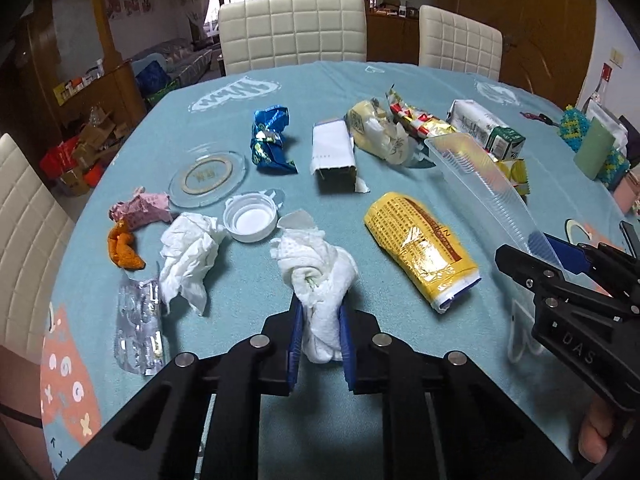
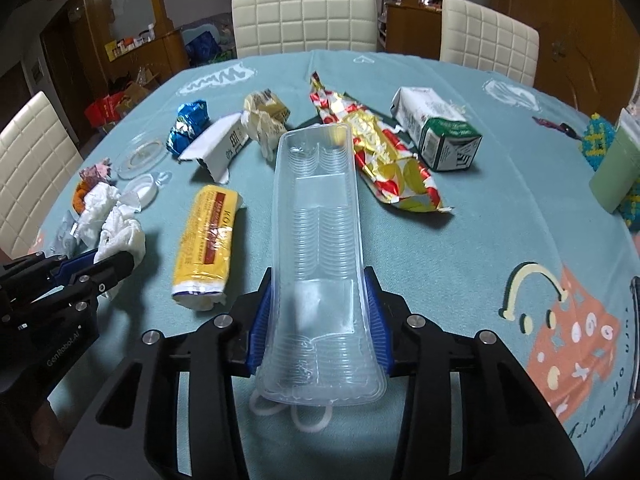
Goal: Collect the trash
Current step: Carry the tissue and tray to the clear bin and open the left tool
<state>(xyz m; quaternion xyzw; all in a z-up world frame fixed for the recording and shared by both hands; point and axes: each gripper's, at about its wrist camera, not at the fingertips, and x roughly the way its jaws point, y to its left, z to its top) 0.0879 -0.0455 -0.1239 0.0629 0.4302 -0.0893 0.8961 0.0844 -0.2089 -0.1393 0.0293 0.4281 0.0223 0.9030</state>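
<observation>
My left gripper [image 1: 320,320] is shut on a crumpled white tissue [image 1: 320,280], held just above the teal tablecloth [image 1: 248,420]; it also shows in the right wrist view [image 2: 120,236]. My right gripper [image 2: 320,316] is shut on a long clear plastic tray [image 2: 318,208], tilted up off the table; the tray also shows in the left wrist view [image 1: 484,184]. A yellow wrapper [image 1: 420,248] lies between the two grippers. A second tissue [image 1: 188,256], a white bottle cap [image 1: 250,222] and a clear blister pack [image 1: 138,320] lie to the left.
Farther back lie a blue wrapper [image 1: 270,140], a white carton [image 1: 334,152], a red-gold wrapper [image 2: 380,152], a green-white milk carton [image 2: 440,132], a glass dish [image 1: 208,178] and orange peel [image 1: 124,248]. White chairs [image 1: 292,28] ring the table. A green box [image 2: 616,172] stands right.
</observation>
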